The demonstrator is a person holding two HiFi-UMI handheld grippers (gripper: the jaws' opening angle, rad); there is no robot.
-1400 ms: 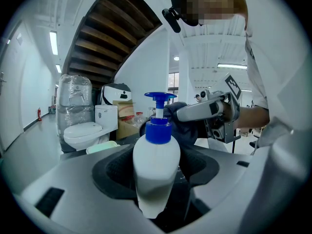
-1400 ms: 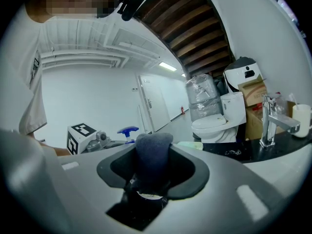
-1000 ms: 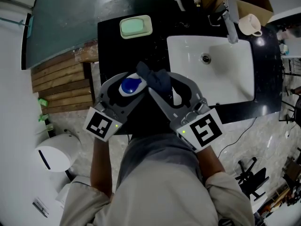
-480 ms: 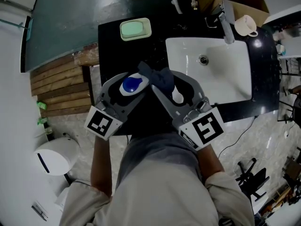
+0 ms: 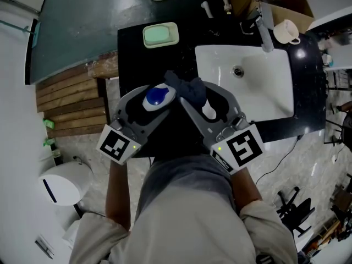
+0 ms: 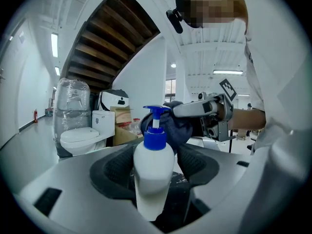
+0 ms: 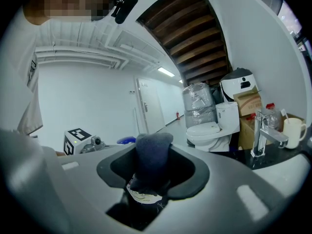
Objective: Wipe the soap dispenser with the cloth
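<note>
The left gripper (image 5: 155, 99) has its jaws clamped on the soap dispenser (image 6: 154, 172). The right gripper (image 5: 193, 97) grips the dark cloth (image 7: 152, 156), which touches the pump (image 6: 155, 115).

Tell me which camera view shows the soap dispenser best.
The left gripper view: the soap dispenser stands upright between the jaws of the left gripper, white body and blue pump clear. The head view shows only its blue pump top from above. The right gripper view is mostly blocked by the cloth in its jaws.
</note>
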